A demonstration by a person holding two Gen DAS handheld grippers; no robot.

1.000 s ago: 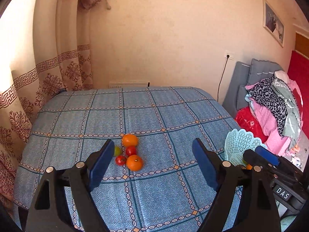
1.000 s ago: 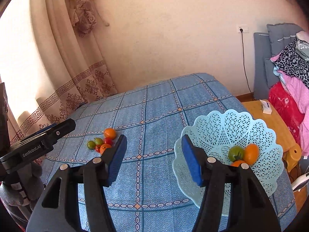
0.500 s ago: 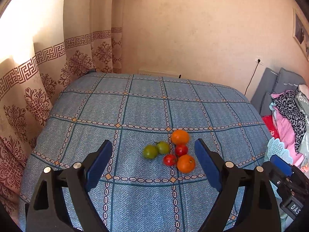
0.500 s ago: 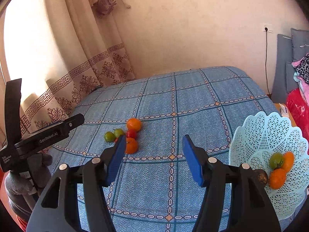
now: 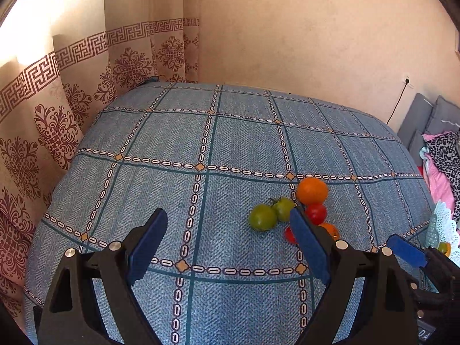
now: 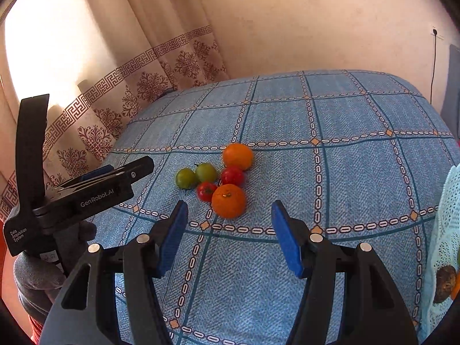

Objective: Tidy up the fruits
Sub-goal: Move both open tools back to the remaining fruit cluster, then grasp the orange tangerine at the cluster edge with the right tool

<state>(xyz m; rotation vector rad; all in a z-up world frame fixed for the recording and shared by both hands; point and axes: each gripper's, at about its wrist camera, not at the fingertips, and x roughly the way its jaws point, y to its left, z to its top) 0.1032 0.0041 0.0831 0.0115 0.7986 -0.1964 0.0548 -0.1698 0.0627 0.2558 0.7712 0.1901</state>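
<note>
A cluster of fruit lies on the blue checked tablecloth (image 6: 359, 172): two oranges (image 6: 238, 156) (image 6: 228, 201), two green tomatoes (image 6: 186, 177) (image 6: 206, 172) and two red tomatoes (image 6: 232, 176) (image 6: 206, 191). My right gripper (image 6: 230, 230) is open and empty, its blue pads just short of the near orange. My left gripper (image 5: 227, 235) is also open and empty; its right finger (image 5: 307, 241) hides part of the near orange (image 5: 330, 230). The far orange (image 5: 312, 191) and green tomatoes (image 5: 262, 217) show clearly there. The pale blue lattice basket (image 6: 448, 230) holds some fruit at the right edge.
A patterned curtain (image 5: 57, 109) hangs along the table's left side and a plain wall (image 5: 316, 43) stands behind. The left gripper's body (image 6: 86, 195), held by a gloved hand (image 6: 37, 276), sits left of the fruit. Clothes (image 5: 445, 155) pile up beyond the right edge.
Both grippers have swung left, away from the basket, and moved closer to the fruit cluster. The basket has slid to the right edge of both views. Both stay open.
</note>
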